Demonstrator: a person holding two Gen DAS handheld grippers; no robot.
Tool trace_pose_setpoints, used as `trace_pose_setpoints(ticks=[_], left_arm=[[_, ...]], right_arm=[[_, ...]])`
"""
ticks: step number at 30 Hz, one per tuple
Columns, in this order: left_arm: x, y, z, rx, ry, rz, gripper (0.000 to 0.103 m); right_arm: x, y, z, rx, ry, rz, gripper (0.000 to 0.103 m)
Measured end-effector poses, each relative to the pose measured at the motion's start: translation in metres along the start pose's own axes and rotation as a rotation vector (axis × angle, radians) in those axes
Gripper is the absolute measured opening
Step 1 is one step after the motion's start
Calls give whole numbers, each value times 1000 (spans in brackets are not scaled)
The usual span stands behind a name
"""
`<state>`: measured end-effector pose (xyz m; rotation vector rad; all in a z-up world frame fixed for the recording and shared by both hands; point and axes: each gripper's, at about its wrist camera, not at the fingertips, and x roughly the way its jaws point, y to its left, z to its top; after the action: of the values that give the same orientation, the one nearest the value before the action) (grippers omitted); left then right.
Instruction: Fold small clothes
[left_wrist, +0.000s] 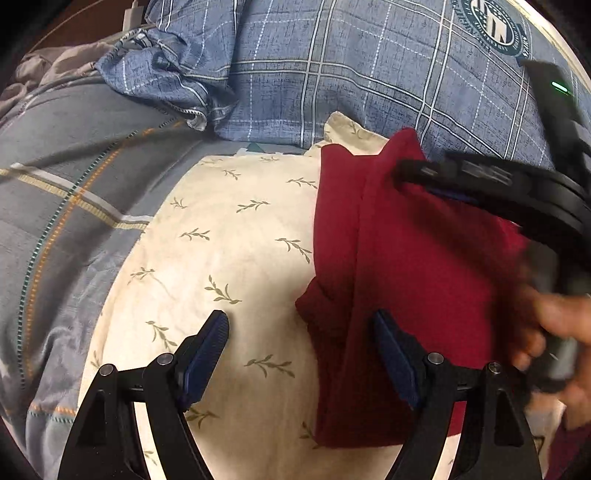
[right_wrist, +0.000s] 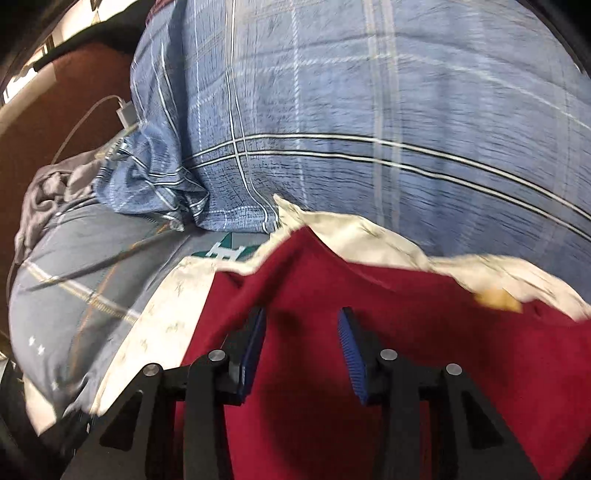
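Observation:
A dark red garment (left_wrist: 417, 280) lies partly folded on a cream pillow with a leaf print (left_wrist: 229, 251). My left gripper (left_wrist: 301, 332) is open above the garment's left edge, one finger over the pillow, the other over the red cloth. My right gripper (left_wrist: 480, 177) reaches in from the right over the garment's far part, blurred. In the right wrist view the right gripper (right_wrist: 303, 325) is open just above the red garment (right_wrist: 406, 350), holding nothing. The pillow's edge (right_wrist: 388, 240) shows beyond it.
A blue plaid duvet (left_wrist: 332, 66) is piled behind the pillow. A grey plaid bedsheet (left_wrist: 74, 177) lies to the left. A white charger and cable (right_wrist: 125, 114) sit at the far left by the brown headboard. A hand (left_wrist: 554, 332) holds the right gripper's handle.

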<state>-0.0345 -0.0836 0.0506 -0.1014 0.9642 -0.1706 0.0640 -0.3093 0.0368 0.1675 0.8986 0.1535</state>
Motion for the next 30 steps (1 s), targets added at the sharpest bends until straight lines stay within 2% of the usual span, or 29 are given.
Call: trace_pose_setpoints(ticks=[4,9,13,21,28,30], left_arm=[[12,1,5,-3,8,7,82],[21,-4,12,19,7,26,82],[21,-5,11,23,7,29,82],[20,-8,10,26,2,38,82],[22,-9,11,28,6,37,82],[22,-7,14,23,21,19,82]], right_arm=[[37,5,14,-8,40,-21,43],[54,9,16,-19,64,-45,44],[48,10,14,-18,49,-52,43],[1,3,-2,2,22,-26,43],[28,-9,-4,81,63,-27,45],[23,-9,1,109,69,-19,47]])
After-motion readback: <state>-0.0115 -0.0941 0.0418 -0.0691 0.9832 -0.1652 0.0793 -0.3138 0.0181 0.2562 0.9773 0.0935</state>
